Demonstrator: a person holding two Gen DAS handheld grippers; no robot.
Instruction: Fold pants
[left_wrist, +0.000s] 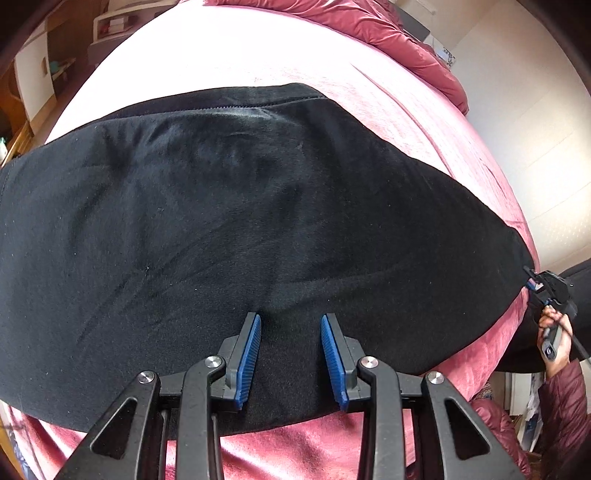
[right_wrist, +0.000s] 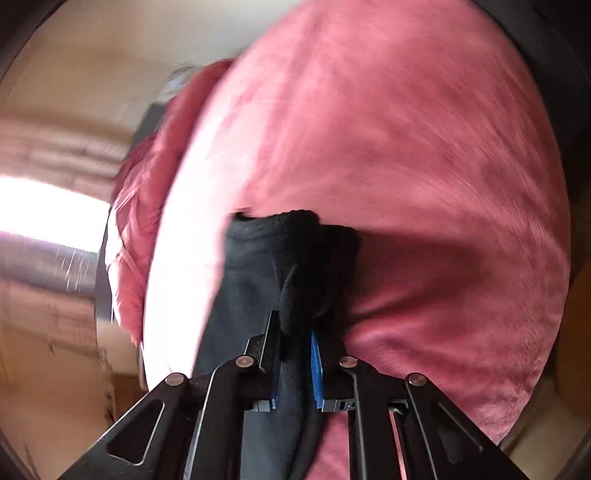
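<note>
Lying flat across the pink bed cover (left_wrist: 424, 122), the black pants (left_wrist: 221, 206) reach its right edge, where my right gripper (right_wrist: 295, 332) pinches a bunched fold of the cloth between blue pads (right_wrist: 316, 365) (that view is blurred). My left gripper (left_wrist: 291, 321) hovers over the pants' near edge, jaws partly apart, holding nothing. My hand (left_wrist: 552, 334) grips the right handle.
</note>
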